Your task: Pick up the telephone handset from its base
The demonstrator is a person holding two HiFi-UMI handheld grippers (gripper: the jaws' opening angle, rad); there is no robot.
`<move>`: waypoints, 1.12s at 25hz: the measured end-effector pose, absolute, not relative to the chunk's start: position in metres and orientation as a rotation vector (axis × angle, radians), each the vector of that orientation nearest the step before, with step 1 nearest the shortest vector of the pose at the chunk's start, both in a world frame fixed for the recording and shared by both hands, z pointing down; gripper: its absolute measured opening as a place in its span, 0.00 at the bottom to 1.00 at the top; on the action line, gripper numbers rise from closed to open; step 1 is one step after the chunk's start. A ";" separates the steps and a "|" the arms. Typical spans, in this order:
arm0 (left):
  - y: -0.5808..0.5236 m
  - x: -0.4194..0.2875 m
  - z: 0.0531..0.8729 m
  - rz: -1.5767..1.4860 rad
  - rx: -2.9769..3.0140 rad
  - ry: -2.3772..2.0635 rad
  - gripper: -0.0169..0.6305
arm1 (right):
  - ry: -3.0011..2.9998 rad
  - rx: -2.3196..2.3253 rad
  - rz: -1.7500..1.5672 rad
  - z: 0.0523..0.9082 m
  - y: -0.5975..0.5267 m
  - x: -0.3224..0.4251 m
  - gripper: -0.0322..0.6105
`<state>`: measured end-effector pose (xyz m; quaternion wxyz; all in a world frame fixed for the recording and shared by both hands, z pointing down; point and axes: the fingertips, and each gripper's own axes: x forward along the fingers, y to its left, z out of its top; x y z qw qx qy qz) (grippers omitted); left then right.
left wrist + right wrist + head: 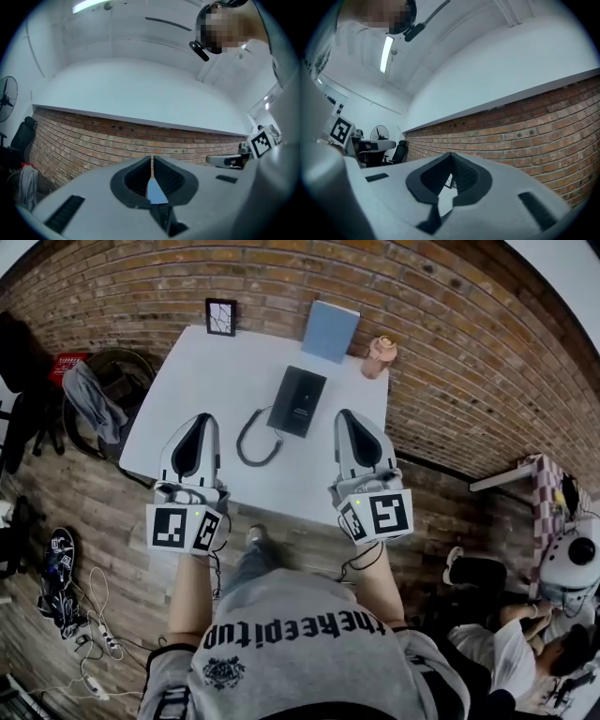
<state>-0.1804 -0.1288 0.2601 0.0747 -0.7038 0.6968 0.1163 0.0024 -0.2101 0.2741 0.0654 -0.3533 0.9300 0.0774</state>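
So we're at the white table [187,371] with a gripper in each hand, both hanging over the near edge. The left gripper [200,420] has its jaws pressed together with nothing in them. The right gripper [348,416] looks the same, tips meeting and empty. The black telephone [298,401] sits mid-table, between the two and a bit further out, and neither gripper touches it. From up here we can't tell the handset from the base. Its curly cord [251,442] loops out to the left. A blue book [330,331] and a small picture frame [221,317] stand at the back by the brick wall [422,296].
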 end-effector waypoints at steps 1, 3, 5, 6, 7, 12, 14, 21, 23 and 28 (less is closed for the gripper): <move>-0.137 -0.186 0.261 0.347 -2.123 2.085 0.06 | 2.806 -1.075 0.231 0.275 -0.217 -0.003 0.05; -0.153 -0.196 0.262 0.345 -2.143 2.072 0.06 | 2.807 -1.093 0.227 0.276 -0.229 -0.014 0.05; -0.168 -0.206 0.264 0.346 -2.163 2.062 0.06 | 2.808 -1.112 0.226 0.278 -0.241 -0.023 0.05; -0.175 -0.210 0.266 0.345 -2.174 2.058 0.06 | 2.809 -1.121 0.224 0.280 -0.246 -0.028 0.05; -0.182 -0.214 0.268 0.343 -2.187 2.055 0.06 | 2.809 -1.131 0.221 0.281 -0.251 -0.032 0.05; -0.218 -0.231 0.286 0.322 -2.284 2.043 0.06 | 2.813 -1.178 0.207 0.289 -0.275 -0.050 0.05; -0.233 -0.234 0.300 0.314 -2.343 2.018 0.06 | 2.816 -1.194 0.198 0.293 -0.281 -0.056 0.05; -0.285 -0.228 0.374 0.183 -2.675 1.945 0.06 | 2.831 -1.264 0.153 0.313 -0.293 -0.067 0.05; -0.299 -0.224 0.398 0.134 -2.773 1.934 0.06 | 2.835 -1.283 0.145 0.318 -0.295 -0.069 0.05; -0.328 -0.208 0.448 0.019 -2.997 1.875 0.18 | 2.841 -1.340 0.140 0.324 -0.299 -0.067 0.05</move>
